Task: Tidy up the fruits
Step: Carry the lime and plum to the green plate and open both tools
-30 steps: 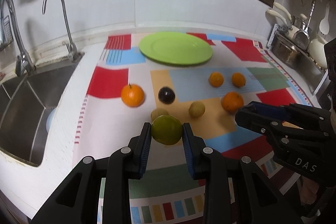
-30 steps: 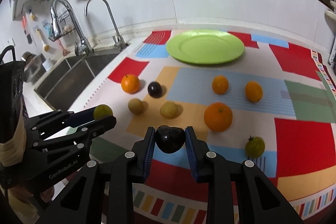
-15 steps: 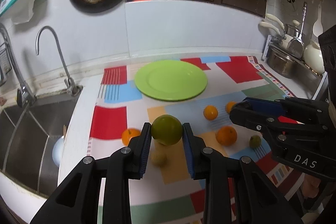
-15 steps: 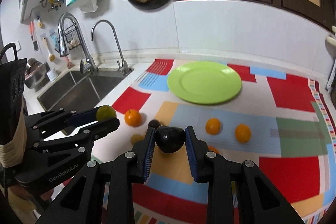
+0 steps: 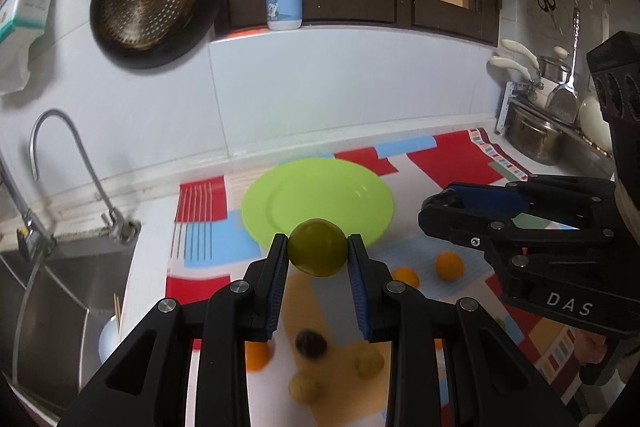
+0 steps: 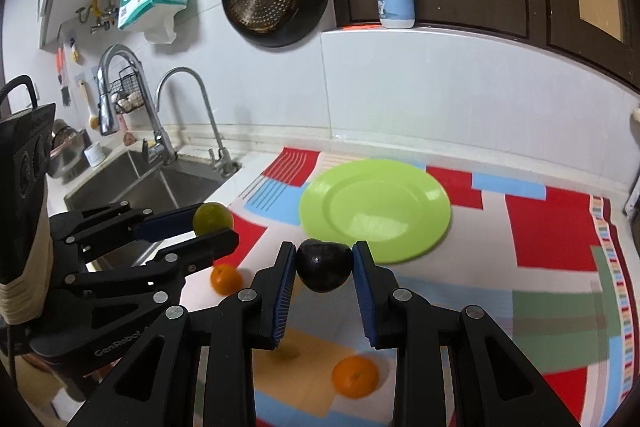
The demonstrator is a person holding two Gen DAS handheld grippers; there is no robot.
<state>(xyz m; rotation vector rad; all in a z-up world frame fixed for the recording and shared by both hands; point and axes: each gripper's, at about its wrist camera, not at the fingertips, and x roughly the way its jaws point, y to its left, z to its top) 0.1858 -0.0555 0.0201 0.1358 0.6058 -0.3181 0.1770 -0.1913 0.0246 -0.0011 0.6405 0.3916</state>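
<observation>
"DAS" lettering on right tongs (image 5: 444, 205)

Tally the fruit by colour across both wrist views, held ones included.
Round orange fruits: 4
Dark purple-black fruits: 2, one in right gripper
Yellow-brown fruits: 2
Round green fruit: 1, in left gripper
Total: 9

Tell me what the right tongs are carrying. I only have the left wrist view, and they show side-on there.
Observer: The right tongs are shut on a dark fruit, almost black.
Operator: Does my green fruit look well seated from that side?
Observer: The green fruit sits at the very tips of the left tongs, between the pads.
Operator: Anything on the plate?
Observer: The green plate shows nothing on its face.
</observation>
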